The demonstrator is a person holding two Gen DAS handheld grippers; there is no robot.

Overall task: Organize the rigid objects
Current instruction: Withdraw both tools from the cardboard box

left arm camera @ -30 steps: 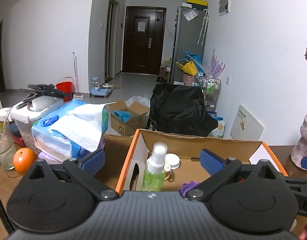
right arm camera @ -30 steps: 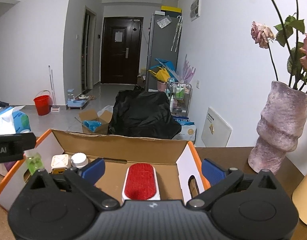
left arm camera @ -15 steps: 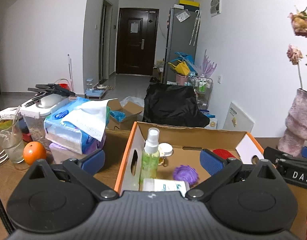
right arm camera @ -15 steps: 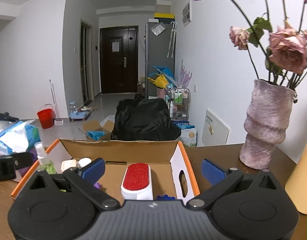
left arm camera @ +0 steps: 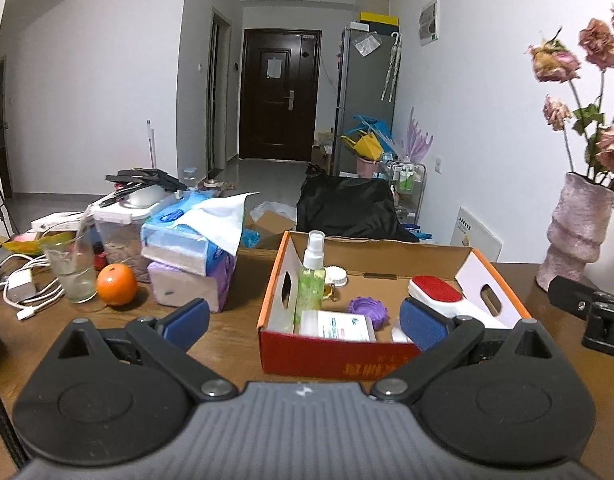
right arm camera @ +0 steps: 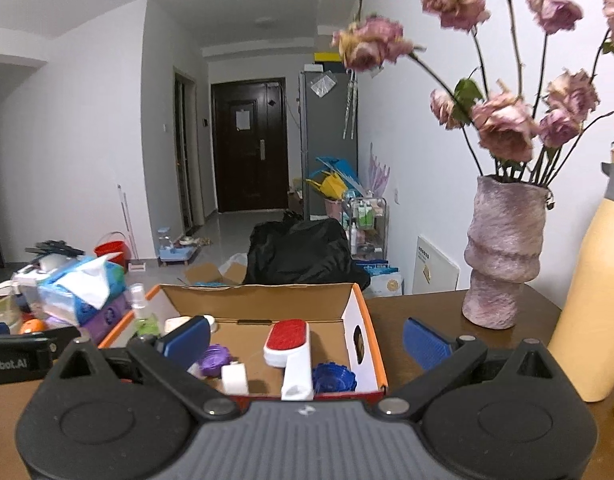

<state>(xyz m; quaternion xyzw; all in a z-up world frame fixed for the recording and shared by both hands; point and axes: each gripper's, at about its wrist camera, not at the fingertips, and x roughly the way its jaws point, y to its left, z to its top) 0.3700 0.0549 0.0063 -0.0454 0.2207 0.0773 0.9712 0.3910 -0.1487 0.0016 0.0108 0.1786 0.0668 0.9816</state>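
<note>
An open cardboard box with orange edges [left arm camera: 339, 354] [right arm camera: 367, 316] stands on the brown table. Inside it are a green spray bottle [left arm camera: 311, 276], a white packet [left arm camera: 335, 326], a purple round piece [left arm camera: 369, 309] [right arm camera: 215, 358], a red-and-white lint brush [left arm camera: 437, 292] [right arm camera: 289, 344], a blue round piece [right arm camera: 333, 376] and a small white cylinder [right arm camera: 235, 376]. My left gripper [left arm camera: 303, 322] is open and empty, held back from the box's near side. My right gripper [right arm camera: 307, 338] is open and empty, also in front of the box.
Left of the box are a tissue pack on a purple pack [left arm camera: 195, 240], an orange [left arm camera: 117, 284], a glass [left arm camera: 71, 268], a plastic container [left arm camera: 119, 232] and white cables [left arm camera: 31, 292]. A pink vase with dried roses [right arm camera: 503, 252] and a cream bottle [right arm camera: 591, 300] stand to the right.
Both grippers have pulled back and up from the box, so more of the box's contents and the table show. Their jaws stay open.
</note>
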